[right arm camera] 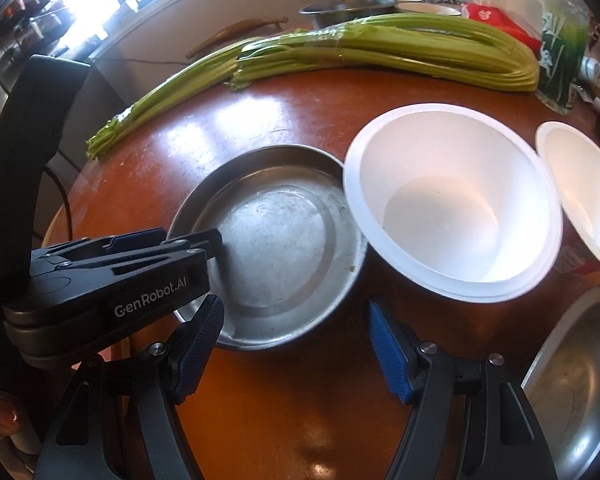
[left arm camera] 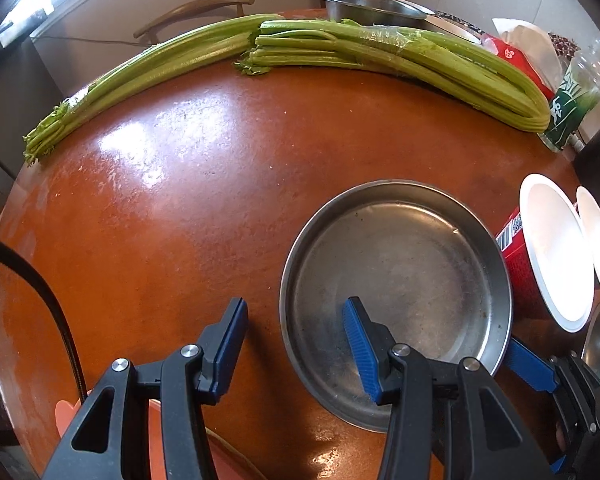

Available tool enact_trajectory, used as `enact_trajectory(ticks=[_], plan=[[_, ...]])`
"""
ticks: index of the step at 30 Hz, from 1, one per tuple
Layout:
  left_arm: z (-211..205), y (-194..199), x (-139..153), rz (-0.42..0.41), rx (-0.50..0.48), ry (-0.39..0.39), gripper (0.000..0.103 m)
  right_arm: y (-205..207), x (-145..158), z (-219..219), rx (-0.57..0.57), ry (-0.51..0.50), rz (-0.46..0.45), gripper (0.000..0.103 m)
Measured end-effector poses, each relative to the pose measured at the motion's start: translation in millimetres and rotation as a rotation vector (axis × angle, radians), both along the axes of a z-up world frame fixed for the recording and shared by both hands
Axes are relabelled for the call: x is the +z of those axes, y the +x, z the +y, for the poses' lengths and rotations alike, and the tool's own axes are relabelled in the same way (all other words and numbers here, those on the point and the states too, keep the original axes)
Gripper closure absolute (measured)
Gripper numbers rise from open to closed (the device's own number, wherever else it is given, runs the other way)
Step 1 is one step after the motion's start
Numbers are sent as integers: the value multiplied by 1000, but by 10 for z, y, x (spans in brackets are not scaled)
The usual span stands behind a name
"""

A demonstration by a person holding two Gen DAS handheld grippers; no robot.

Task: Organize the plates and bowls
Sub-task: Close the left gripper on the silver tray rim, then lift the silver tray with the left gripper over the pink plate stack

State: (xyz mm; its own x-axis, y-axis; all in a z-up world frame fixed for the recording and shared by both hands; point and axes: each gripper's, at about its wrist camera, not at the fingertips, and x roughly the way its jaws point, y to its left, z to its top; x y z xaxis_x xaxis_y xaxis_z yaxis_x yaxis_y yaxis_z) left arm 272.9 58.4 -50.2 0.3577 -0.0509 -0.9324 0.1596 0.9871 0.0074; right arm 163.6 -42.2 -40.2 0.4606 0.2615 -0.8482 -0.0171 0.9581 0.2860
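A shallow steel plate (left arm camera: pixel 400 280) lies on the round red-brown table (left arm camera: pixel 180 200); it also shows in the right wrist view (right arm camera: pixel 276 248). My left gripper (left arm camera: pixel 296 320) is open, its right finger over the plate's near-left rim, its left finger over bare table. A red paper bowl with a white inside (right arm camera: pixel 452 204) stands just right of the plate, a second white bowl (right arm camera: pixel 580 196) beside it. My right gripper (right arm camera: pixel 296 336) is open and empty, just in front of the plate and bowl. A steel bowl (right arm camera: pixel 572 384) sits at the near right.
Two long celery bunches (left arm camera: pixel 340 52) lie across the far side of the table. Behind them are a steel basin (left arm camera: pixel 372 8), a red tissue pack (left arm camera: pixel 516 56) and a green-labelled bottle (left arm camera: pixel 576 96). Chairs stand beyond the table. A black cable (left arm camera: pixel 48 304) hangs at left.
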Motion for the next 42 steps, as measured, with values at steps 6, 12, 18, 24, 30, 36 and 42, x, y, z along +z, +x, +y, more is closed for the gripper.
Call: enact_trajectory(ticks=[6, 12, 18, 24, 30, 36, 42], plan=[[-46, -22, -2, -13, -25, 1, 55, 10, 1, 63, 70, 37, -39, 38], [41, -53, 45, -26, -5, -16, 62, 1, 20, 26, 77, 67, -62, 42], [93, -135, 205, -70, 6, -10, 62, -74, 165, 63, 100, 73, -108, 42], [142, -300, 395, -115, 16, -11, 62, -197, 318, 55, 114, 86, -155, 42], [167, -490, 524, -146, 25, -7, 62, -345, 438, 44, 131, 95, -180, 42], [190, -680, 646, -177, 38, -14, 62, -489, 544, 94, 148, 93, -208, 42], [201, -863, 773, -212, 41, -3, 62, -625, 640, 126, 165, 92, -238, 42]])
